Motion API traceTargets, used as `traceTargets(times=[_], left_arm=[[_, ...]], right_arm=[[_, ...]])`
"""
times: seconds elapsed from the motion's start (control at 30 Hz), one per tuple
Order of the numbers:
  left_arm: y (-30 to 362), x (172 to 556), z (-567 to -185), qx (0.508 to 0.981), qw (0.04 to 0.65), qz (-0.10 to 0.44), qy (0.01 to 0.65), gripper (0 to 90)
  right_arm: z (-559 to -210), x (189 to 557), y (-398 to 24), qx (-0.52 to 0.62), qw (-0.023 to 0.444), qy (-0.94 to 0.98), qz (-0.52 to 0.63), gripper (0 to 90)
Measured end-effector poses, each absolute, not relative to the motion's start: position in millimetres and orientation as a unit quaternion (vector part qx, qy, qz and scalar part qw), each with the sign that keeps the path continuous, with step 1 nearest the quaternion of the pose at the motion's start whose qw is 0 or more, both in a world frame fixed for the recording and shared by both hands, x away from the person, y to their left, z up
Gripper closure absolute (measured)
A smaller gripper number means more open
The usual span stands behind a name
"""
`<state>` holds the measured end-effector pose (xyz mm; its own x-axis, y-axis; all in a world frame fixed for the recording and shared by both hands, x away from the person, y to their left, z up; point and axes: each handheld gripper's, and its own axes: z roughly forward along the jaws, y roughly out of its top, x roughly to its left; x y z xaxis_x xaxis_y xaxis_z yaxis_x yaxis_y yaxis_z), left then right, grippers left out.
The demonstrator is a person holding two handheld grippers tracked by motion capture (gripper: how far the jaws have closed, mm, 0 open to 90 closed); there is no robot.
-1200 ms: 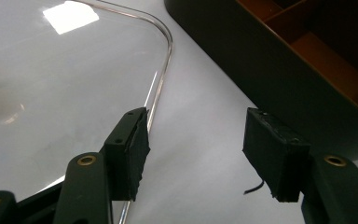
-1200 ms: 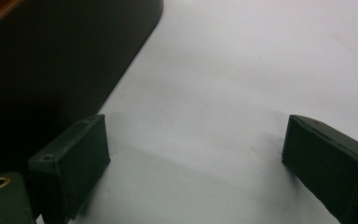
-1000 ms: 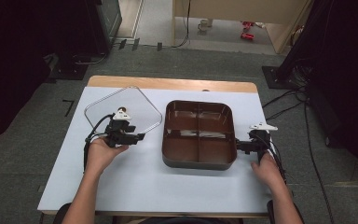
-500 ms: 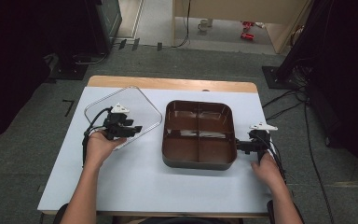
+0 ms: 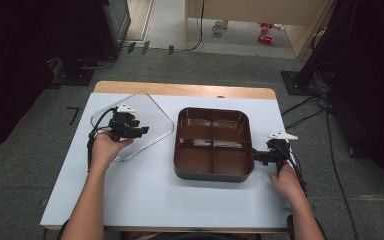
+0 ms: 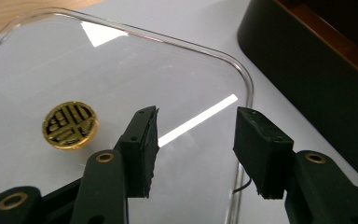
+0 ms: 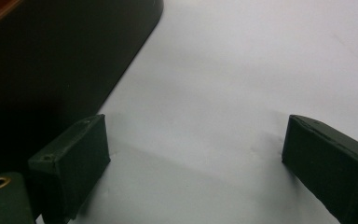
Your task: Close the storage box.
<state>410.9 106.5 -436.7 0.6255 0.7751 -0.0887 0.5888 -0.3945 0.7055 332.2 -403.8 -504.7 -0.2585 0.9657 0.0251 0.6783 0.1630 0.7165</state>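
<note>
Lid [image 5: 132,125], clear plastic, lies flat just left of the brown four-compartment tray [image 5: 213,144]. Left gripper [image 6: 196,144] hovers over it, jaws half-open, empty; right gripper [image 7: 193,168] gapes wide, empty, beside the tray. Slippery lid might skid.

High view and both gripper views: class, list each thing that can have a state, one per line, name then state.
Clear lid: off the tray, lying flat on the table, gold sticker showing.
Brown tray: uncovered, four compartments, all empty.
Left claw: open, above the lid, gripping nothing.
Right claw: open, just right of the tray, gripping nothing.
</note>
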Motion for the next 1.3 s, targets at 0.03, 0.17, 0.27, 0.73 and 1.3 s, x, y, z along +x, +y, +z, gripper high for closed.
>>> traceTargets(times=[0.03, 0.17, 0.27, 0.73, 1.3], left_arm=[[107, 412, -437, 0.824, 0.363, 0.130, 0.415, 49.7], [113, 421, -438, 0.821, 0.361, 0.139, 0.420, 49.2], [116, 428, -439, 0.818, 0.361, 0.143, 0.424, 48.7], [135, 455, -454, 0.800, 0.350, 0.162, 0.460, 43.7], [136, 457, -477, 0.802, 0.327, 0.179, 0.467, 56.1]], right_arm=[[-505, 332, -404, 0.565, 0.228, 0.728, 0.316, 6.6], [-505, 332, -404, 0.565, 0.228, 0.728, 0.316, 6.6], [-505, 332, -404, 0.565, 0.228, 0.728, 0.316, 6.6], [-505, 332, -403, 0.564, 0.230, 0.728, 0.315, 6.6], [-505, 331, -403, 0.563, 0.234, 0.728, 0.314, 6.6]])
